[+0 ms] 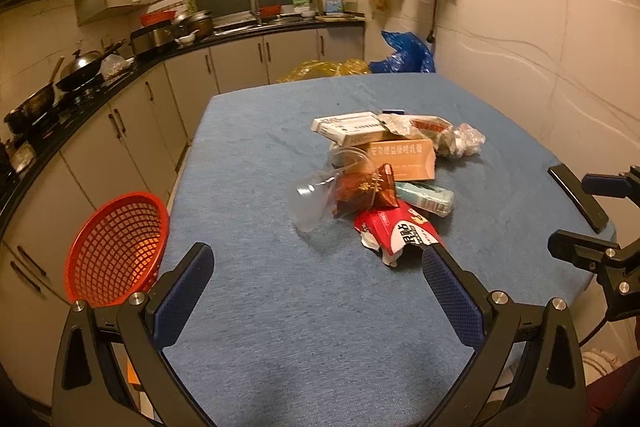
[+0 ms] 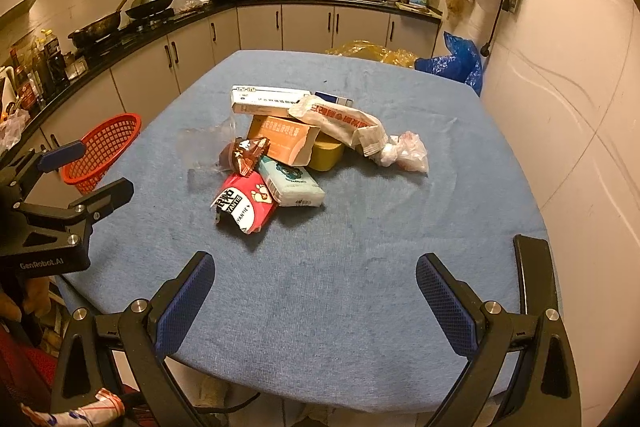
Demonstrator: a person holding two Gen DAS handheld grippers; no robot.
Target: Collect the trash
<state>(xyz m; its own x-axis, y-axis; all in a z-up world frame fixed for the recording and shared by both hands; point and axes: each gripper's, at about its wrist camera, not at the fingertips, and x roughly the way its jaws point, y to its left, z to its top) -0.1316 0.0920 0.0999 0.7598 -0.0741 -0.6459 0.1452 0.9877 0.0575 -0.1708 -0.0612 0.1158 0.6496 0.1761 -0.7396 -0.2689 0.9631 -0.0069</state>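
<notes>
Trash (image 2: 288,147), a heap of boxes and wrappers, sits mid-frame on the blue table (image 2: 360,307), bunched together so either tool can reach it. The red basket (image 1: 116,251), lower left of the left view, seems to hang off the table edge as the bin. Left gripper (image 1: 316,267) and right gripper (image 2: 314,269) hover spread wide, holding nothing.
</notes>
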